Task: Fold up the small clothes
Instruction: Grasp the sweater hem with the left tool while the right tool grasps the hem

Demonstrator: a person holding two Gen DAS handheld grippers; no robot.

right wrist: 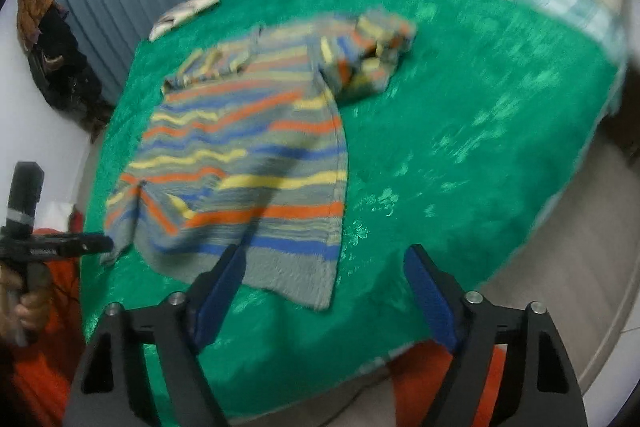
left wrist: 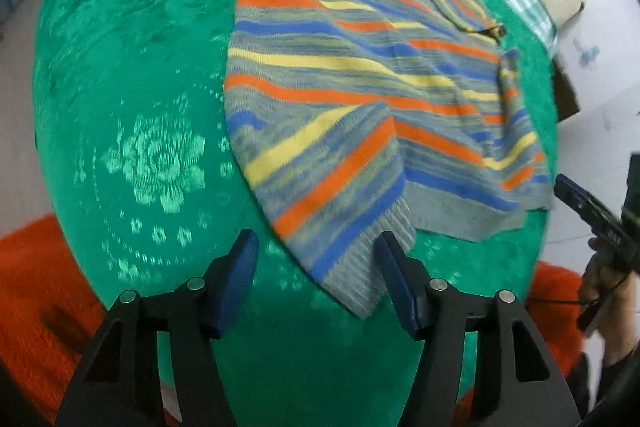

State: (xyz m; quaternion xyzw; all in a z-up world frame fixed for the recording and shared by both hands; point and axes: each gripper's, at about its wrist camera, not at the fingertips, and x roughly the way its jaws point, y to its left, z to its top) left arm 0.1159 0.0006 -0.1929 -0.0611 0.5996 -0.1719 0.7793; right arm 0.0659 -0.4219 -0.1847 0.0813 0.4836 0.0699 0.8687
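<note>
My left gripper [left wrist: 316,267] and right gripper [right wrist: 324,283] are both spread wide and hold nothing. The striped sweater [left wrist: 360,79] lies on the green blanket [left wrist: 140,67] of the bed, hem toward the near edge. One hem corner is turned over and one sleeve bunched; most folding remains, I judge.

Left hand-held gripper [left wrist: 316,259] and right hand-held gripper [right wrist: 326,275]: jaws apparently spread, empty.

Knitted wool sweater [left wrist: 360,87], plush blanket [left wrist: 140,47]
</note>
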